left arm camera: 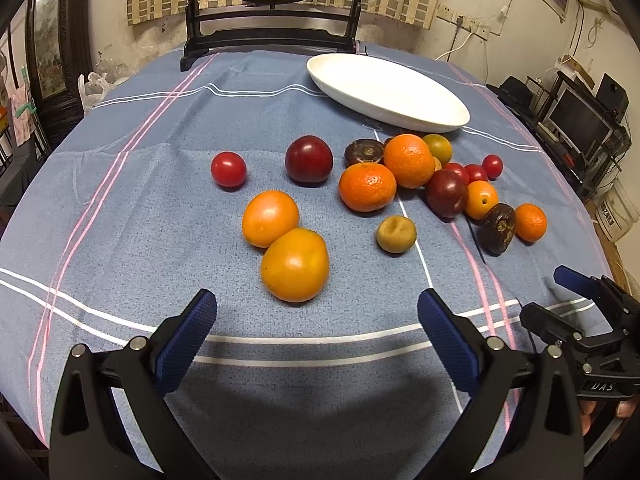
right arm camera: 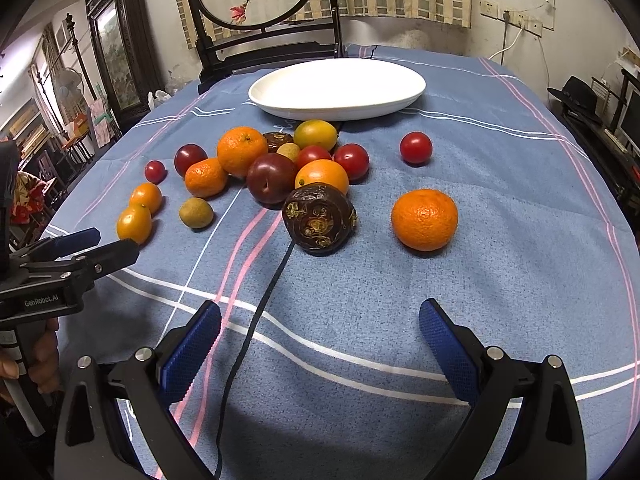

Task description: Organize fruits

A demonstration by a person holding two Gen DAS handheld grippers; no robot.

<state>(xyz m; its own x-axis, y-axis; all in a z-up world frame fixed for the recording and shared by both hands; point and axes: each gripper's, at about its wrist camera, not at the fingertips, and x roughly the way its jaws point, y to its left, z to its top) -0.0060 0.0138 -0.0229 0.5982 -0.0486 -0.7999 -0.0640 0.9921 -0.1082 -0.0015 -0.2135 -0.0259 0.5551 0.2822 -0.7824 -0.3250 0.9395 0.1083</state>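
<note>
Nearest the left camera: left gripper [left arm camera: 316, 312], fingers spread wide, nothing between them, held low over the blue striped cloth [left arm camera: 120, 208] and aimed at the closest fruit; judged ready for a first pick

Right gripper [right arm camera: 320, 320]: likewise spread and holding nothing, pointed at the dark ridged fruit [right arm camera: 319, 219]; a thin black cord [right arm camera: 256, 320] runs from under that fruit back between its fingers

White oval dish [right arm camera: 340, 110]: far side of the table, beyond the fruit, holding nothing; judged the likely destination, so no sorting is done yet

Fruit, all loose on the cloth between the grippers and the dish, most heaped just in front of the dish, a few strays apart:
- smooth orange-yellow fruit: two touching, closest to the left gripper [left arm camera: 295, 265], one more in the heap
- mandarins, pebbled skin: three; one [right arm camera: 425, 219] lies apart, near the right gripper
- dark red plums: two, one [left arm camera: 309, 159] clear of the heap
- small red tomatoes: four; one [left arm camera: 228, 169] off to the left, one apart on the right
- dark ridged fruit: two
- small tan-green fruit: one [left arm camera: 396, 234] alone, a second partly hidden in the heap
- green-yellow citrus: one, against the dish

Counts within the heap are approximate, since pieces overlap
</note>
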